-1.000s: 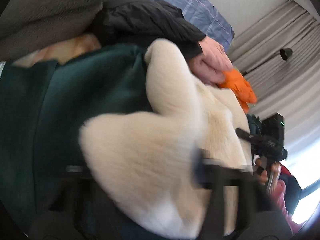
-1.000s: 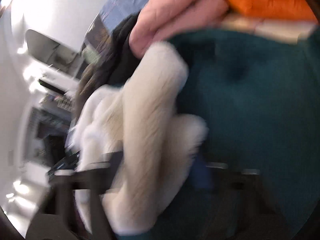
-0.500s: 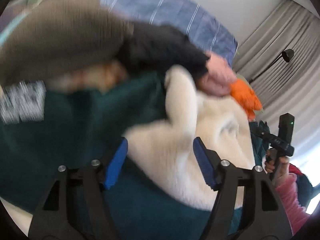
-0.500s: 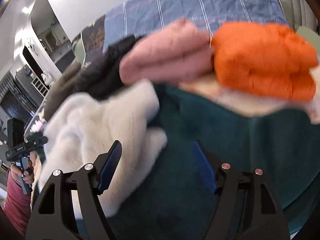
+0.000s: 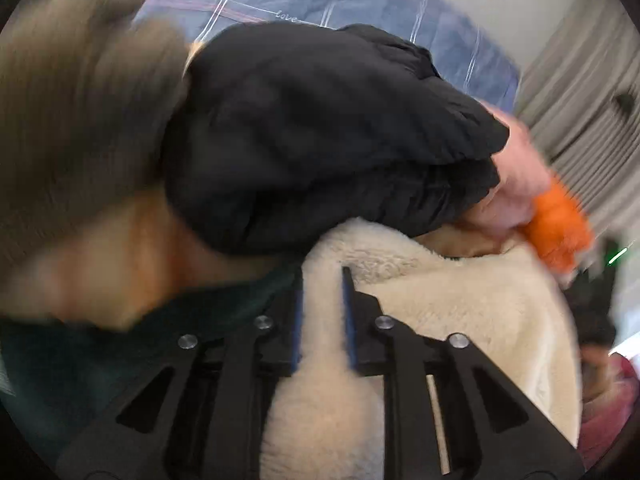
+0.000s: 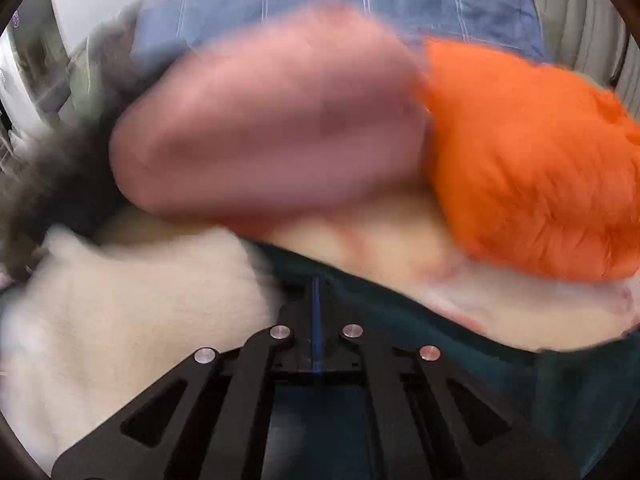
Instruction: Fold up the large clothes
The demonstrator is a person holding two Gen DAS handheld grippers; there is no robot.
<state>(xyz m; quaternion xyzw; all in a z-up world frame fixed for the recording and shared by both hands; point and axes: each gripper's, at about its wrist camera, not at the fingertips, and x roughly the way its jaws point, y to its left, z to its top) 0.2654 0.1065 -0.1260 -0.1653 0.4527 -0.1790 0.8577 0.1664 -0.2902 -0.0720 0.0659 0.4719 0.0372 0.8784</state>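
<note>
We are pinching a cream fleece fold in our left gripper, black jacket lying just behind, touching it.

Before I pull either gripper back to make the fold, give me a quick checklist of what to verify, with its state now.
1. Left gripper clamped on the cream fleece lining: ok, fleece sits between the narrow jaws.
2. Right gripper closed: ok, jaws together.
3. Right gripper holding the dark green garment: cannot tell, tips blurred against the fabric.
4. Black jacket clear of the fleece: not ok, it overlaps its far edge.
5. Orange garment and pink garment clear of the green one: cannot tell, motion blur.
</note>
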